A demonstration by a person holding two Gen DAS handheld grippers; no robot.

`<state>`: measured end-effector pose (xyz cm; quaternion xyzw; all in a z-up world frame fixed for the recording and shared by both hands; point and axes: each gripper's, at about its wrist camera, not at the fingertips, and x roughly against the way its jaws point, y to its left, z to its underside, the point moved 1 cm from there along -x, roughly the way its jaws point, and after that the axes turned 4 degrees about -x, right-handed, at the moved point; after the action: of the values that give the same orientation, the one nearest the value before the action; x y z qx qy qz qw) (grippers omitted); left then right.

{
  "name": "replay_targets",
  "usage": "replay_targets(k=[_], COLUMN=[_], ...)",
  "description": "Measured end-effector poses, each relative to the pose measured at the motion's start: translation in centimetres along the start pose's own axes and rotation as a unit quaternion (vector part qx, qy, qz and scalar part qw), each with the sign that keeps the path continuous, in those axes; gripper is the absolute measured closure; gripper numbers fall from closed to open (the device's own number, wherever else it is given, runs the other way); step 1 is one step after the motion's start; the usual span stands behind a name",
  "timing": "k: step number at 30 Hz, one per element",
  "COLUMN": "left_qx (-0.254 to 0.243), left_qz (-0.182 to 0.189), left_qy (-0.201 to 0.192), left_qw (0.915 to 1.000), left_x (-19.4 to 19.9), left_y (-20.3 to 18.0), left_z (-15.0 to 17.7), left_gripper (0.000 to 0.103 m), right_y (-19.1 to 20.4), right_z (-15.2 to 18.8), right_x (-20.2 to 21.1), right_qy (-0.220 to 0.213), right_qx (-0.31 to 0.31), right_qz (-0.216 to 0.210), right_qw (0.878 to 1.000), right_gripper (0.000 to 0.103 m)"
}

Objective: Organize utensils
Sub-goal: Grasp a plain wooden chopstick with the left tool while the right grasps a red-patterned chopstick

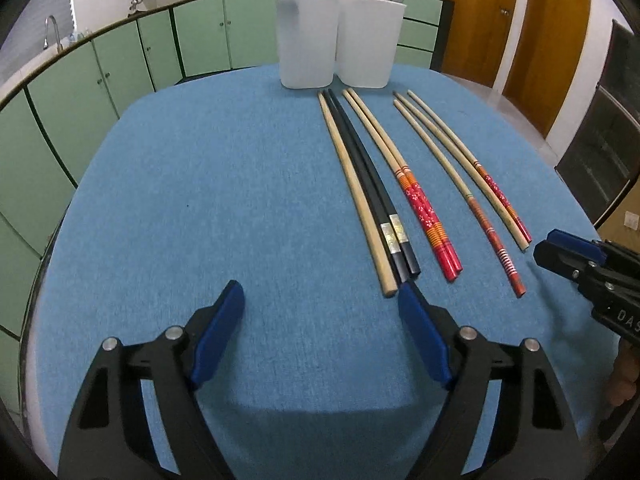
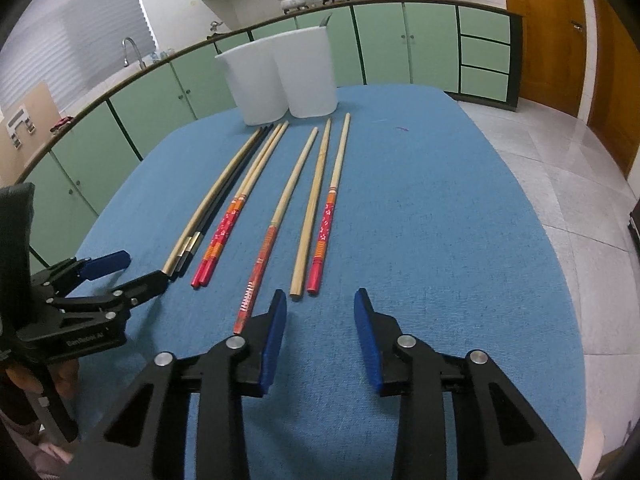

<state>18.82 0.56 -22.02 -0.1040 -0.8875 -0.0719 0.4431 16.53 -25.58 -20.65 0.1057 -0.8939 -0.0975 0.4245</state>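
Note:
Several chopsticks lie side by side on the blue table [image 1: 240, 184]: a plain wooden one [image 1: 352, 196], a black pair [image 1: 372, 184], a red-handled pair [image 1: 404, 184], and three more to the right [image 1: 468, 192]. They also show in the right wrist view, the black pair [image 2: 224, 200] at left and a red-handled one [image 2: 326, 224] at right. Two white holders [image 1: 308, 40] [image 2: 280, 76] stand behind the tips. My left gripper [image 1: 320, 296] is open and empty near the handle ends. My right gripper [image 2: 320, 304] is open and empty, just short of the right-hand handles.
Green cabinets [image 1: 120, 68] with a counter curve behind the table. A sink tap [image 2: 130, 50] and pots [image 2: 294, 0] sit on the counter. Wooden doors [image 1: 520, 28] stand at the right. Tiled floor [image 2: 552, 152] lies beyond the table's right edge.

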Motion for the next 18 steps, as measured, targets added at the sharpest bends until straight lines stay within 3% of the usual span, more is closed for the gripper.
replay_targets(k=[10,14,18], left_qx=[0.016,0.023,0.016], left_qz=[-0.038,-0.034,-0.023], left_qy=[0.006,0.000,-0.001], left_qw=[0.9992,0.9992,0.9996], left_x=[0.6,1.2,0.8], left_y=[1.4,1.8,0.9], left_z=[0.2,0.4,0.4], left_gripper=[0.025,0.026,0.027], right_y=[0.2,0.6,0.9], right_z=[0.3,0.5,0.6], right_x=[0.2,0.0,-0.3], right_qy=[-0.005,0.000,0.002], right_qx=[0.007,0.013,0.019], right_qz=[0.004,-0.001,0.002], right_qw=[1.000,1.000,1.000], right_gripper=[0.068,0.069,0.081])
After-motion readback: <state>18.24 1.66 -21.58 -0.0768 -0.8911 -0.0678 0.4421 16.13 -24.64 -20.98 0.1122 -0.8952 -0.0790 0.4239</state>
